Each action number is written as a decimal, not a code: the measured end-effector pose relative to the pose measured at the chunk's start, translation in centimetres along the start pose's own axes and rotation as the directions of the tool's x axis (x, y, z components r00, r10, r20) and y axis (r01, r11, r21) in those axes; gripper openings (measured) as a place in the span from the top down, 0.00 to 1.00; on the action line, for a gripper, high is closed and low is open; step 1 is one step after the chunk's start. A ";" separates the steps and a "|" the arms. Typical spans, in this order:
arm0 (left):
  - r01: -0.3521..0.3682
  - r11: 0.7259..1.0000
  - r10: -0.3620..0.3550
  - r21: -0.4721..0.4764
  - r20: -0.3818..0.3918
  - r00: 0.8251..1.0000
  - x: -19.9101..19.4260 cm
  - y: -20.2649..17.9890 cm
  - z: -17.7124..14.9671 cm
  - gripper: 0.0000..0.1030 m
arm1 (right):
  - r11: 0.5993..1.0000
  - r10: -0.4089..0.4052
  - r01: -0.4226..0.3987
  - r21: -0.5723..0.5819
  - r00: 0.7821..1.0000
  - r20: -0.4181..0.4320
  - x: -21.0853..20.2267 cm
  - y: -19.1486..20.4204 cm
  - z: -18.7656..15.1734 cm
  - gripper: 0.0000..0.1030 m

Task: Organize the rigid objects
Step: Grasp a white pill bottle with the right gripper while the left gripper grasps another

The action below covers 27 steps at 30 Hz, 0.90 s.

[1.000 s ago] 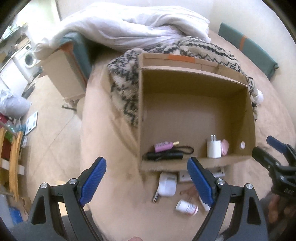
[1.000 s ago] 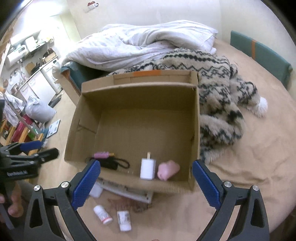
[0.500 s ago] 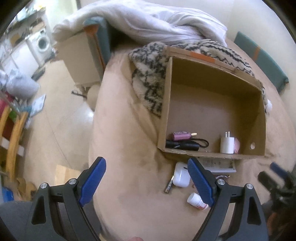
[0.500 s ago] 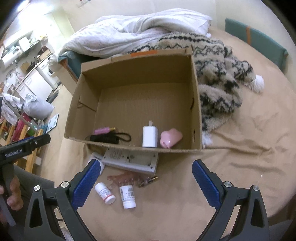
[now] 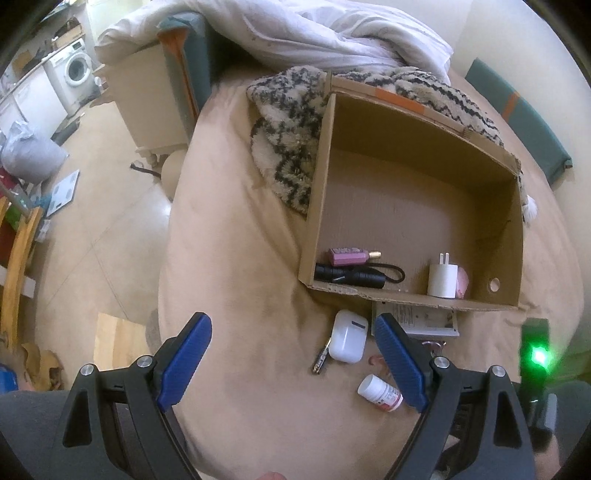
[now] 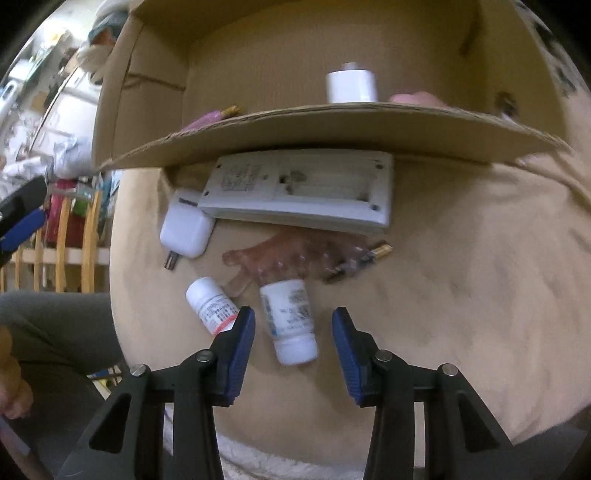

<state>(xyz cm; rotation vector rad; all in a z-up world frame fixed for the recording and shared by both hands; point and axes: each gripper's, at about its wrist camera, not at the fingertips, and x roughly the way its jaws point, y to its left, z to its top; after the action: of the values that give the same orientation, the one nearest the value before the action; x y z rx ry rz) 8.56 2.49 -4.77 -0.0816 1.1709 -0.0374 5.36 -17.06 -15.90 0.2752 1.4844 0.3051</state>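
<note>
An open cardboard box (image 5: 318, 192) lies on the tan bed and holds a pink tube (image 5: 347, 255), a black torch (image 5: 351, 275) and a white charger (image 5: 442, 280). In front of the box lie a white earbud case (image 5: 347, 336), a flat white device (image 6: 303, 192) and two white pill bottles. My right gripper (image 6: 293, 334) hangs low over the plain bottle (image 6: 290, 321). Its jaws are closing with the bottle between them, a gap showing on each side. The red-labelled bottle (image 6: 212, 306) lies just left of it. My left gripper (image 5: 291, 332) is open and holds nothing.
A clear pinkish hand-shaped piece (image 6: 280, 258) and a small gold-tipped item (image 6: 380, 253) lie between the bottles and the flat device. A patterned blanket (image 5: 288, 136) and white duvet (image 5: 332, 33) sit behind the box. The bed edge drops to the floor on the left.
My right gripper dropped steeply toward the bed in front of the box and narrowed its jaws around the plain bottle. The left gripper drifted a little and rolled, staying open.
</note>
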 end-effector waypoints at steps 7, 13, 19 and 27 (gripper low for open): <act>-0.017 1.000 0.017 0.003 -0.010 1.000 0.4 0.2 0.0 0.14 | 0.992 -0.090 0.089 -0.087 0.996 -0.001 0.8 1.5 -0.6 0.73; -0.010 0.999 0.012 0.045 -0.055 0.998 1.3 -0.5 -0.7 0.14 | 0.997 -0.029 0.036 -0.075 0.995 0.097 -4.4 1.6 -1.3 0.73; 0.072 0.967 -0.026 0.244 -0.188 0.982 3.5 -4.8 -3.4 0.14 | 0.991 -0.052 0.078 -0.107 0.972 0.229 -10.4 0.8 -1.2 0.73; 0.110 0.855 0.039 0.507 -0.274 0.961 6.3 -11.0 -7.6 0.15 | 0.999 -0.013 0.022 -0.034 0.971 0.240 -10.1 -2.6 -0.9 0.73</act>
<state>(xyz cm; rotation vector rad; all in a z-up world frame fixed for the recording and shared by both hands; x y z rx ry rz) 4.16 -9.26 -12.57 0.3955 1.4027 -0.4103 3.97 -23.14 -7.55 0.2606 1.2410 0.2742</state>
